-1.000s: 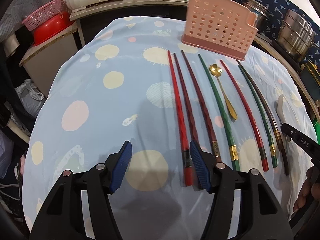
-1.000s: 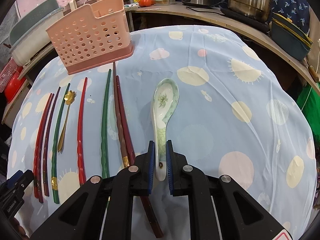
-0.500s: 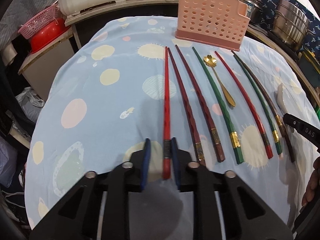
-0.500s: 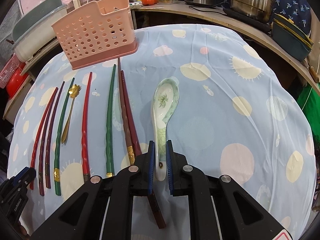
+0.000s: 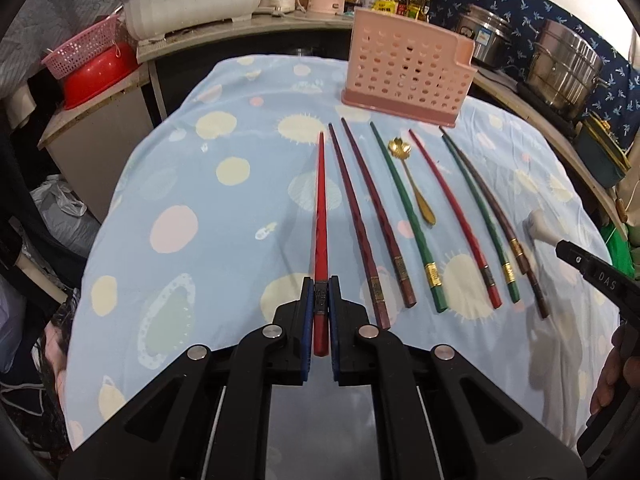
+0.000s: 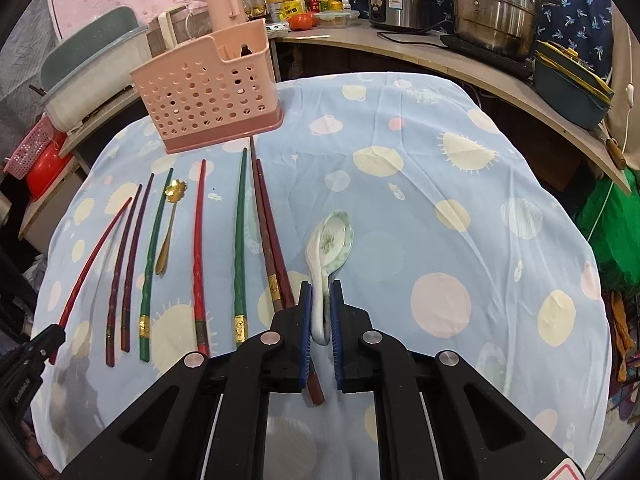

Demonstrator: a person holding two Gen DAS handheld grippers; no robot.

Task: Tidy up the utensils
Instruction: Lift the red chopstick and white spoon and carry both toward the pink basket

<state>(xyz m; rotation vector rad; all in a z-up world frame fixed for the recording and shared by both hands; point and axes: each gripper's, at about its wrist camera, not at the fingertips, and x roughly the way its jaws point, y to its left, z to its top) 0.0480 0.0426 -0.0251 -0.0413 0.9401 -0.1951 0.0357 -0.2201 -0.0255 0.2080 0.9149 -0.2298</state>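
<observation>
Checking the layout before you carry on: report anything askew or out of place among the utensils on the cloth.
Nothing is spilled or broken. One oddity: the gold spoon lies inside the row of chopsticks, between a green chopstick and a red one, instead of apart. The rest lie roughly parallel before the pink holder.

A thin cotton-like cloth (image 6: 460, 208) covers the surface, matt and lightly creased, printed with pale dots. The pink holder (image 6: 208, 96) is moulded plastic, perforated, with a dull sheen. The red chopstick (image 5: 320, 220) looks lacquered and glossy, its shaft faceted; the green chopsticks (image 5: 404, 208) share that shine and carry gold foil-like bands. The small gold spoon (image 5: 416, 184) is polished metal. The soup spoon (image 6: 330, 248) is glazed ceramic, smooth and bright. Each claw (image 5: 320, 300) (image 6: 321, 304) is matt black plastic with ribbed blue rubbery pads (image 6: 306, 336) and shiny metal pins. The steel pots (image 6: 492, 4) gleam, brushed and reflective.
</observation>
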